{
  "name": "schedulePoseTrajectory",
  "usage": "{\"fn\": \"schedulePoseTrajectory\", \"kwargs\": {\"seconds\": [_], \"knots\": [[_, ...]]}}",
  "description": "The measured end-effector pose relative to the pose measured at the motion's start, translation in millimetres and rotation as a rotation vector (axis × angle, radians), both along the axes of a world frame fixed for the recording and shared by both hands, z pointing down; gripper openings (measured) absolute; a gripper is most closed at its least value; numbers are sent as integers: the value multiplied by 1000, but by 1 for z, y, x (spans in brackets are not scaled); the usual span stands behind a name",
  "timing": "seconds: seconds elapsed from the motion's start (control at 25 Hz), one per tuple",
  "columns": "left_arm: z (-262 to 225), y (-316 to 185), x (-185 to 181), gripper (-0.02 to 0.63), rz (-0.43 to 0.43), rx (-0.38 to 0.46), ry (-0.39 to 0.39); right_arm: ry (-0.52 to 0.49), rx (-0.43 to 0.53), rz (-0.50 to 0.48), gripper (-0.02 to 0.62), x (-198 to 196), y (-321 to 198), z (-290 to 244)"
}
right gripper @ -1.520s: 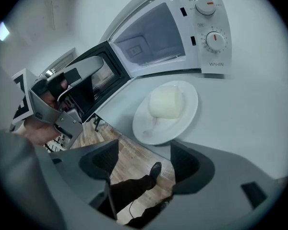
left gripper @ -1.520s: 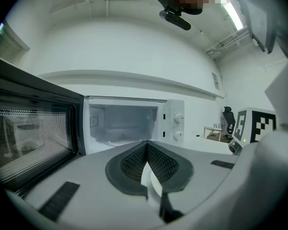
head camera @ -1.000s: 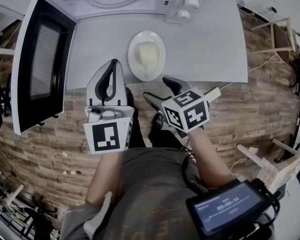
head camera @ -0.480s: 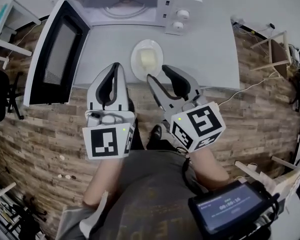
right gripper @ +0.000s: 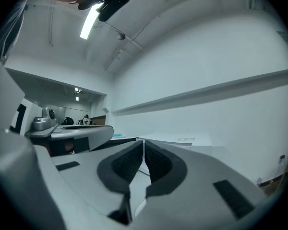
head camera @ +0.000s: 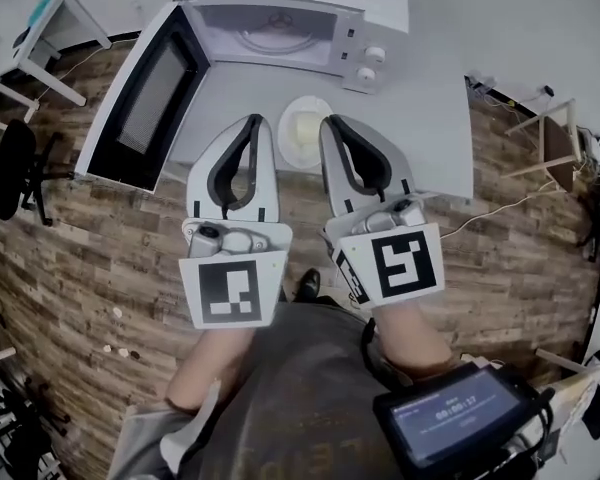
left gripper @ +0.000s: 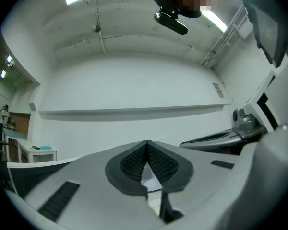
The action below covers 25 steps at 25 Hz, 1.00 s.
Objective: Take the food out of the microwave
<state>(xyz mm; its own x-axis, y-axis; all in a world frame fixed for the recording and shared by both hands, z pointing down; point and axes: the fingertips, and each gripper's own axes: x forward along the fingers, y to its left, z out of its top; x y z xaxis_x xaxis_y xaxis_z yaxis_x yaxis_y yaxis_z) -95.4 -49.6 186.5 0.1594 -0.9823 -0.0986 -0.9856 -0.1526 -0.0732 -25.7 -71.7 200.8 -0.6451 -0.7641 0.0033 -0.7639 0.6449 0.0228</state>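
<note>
Plate point(head camera: 305, 133): near table point(head camera: 425, 128) edge.
Jaws: left gripper point(head camera: 254, 120), right gripper point(head camera: 331, 120) together, empty.
Risk: lowering gripper could knock plate off.

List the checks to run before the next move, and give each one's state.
1. Food out of the microwave, on the plate on the table: ok.
2. Microwave cavity shows only its turntable: ok.
3. Left gripper shut, nothing between the jaws: ok.
4. Right gripper shut, nothing between the jaws: ok.
5. Microwave door closed: not ok, it stands open.
</note>
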Motion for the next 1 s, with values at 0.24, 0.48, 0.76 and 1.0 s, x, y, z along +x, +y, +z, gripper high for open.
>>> {"fn": "schedulePoseTrajectory", "kwargs": {"seconds": [0.24, 0.48, 0.76, 1.0], "knots": [[4, 1, -3, 8, -17, -3, 5, 7, 16, 3, 8, 1, 0, 5], [2, 1, -4, 8, -19, -1, 3, 5, 34, 14, 6, 0, 1, 2], [0, 1, -6, 8, -18, 0, -9, -4, 51, 22, 6, -1, 1, -5], [1, 1, -6, 8, -10, -4, -5, -2, 56, 28, 6, -1, 1, -5]]}}
